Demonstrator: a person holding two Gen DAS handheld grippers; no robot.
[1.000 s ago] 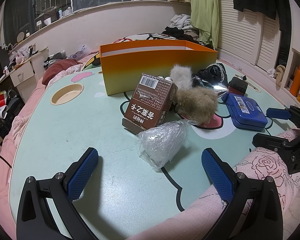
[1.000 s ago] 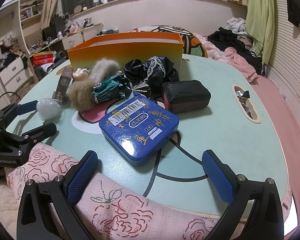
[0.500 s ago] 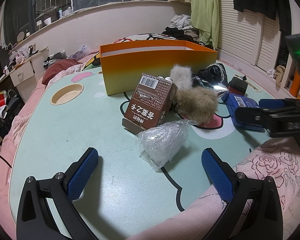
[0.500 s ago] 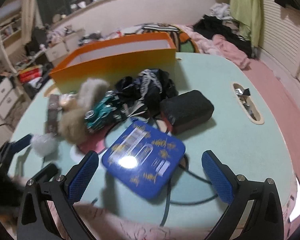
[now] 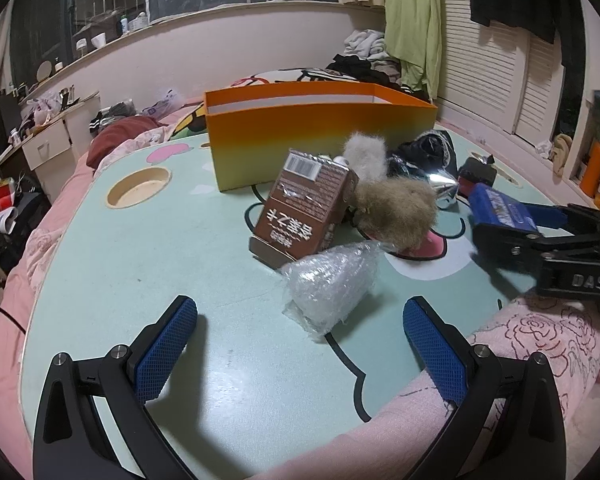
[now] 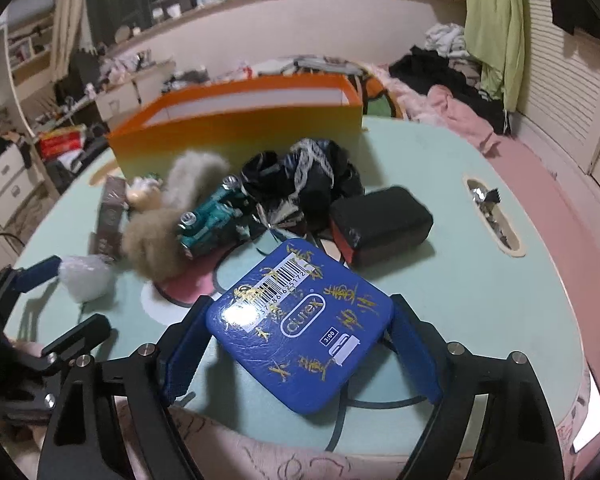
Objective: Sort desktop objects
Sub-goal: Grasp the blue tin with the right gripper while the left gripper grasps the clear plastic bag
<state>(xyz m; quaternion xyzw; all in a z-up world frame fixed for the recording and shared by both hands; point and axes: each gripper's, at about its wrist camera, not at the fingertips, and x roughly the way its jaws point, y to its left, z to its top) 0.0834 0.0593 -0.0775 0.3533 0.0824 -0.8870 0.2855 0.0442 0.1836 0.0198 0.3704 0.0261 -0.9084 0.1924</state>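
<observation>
Mint cartoon-print table (image 5: 132, 264) fronts a cluttered bedroom windowsill (image 5: 220, 12).

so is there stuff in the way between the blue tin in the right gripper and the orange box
Yes. The right gripper, jaws just closing, has the blue tin between its pads. Between it and the orange box lie a green toy car, crumpled black lace fabric and fur pompoms. It would likely have to go over them.
</observation>
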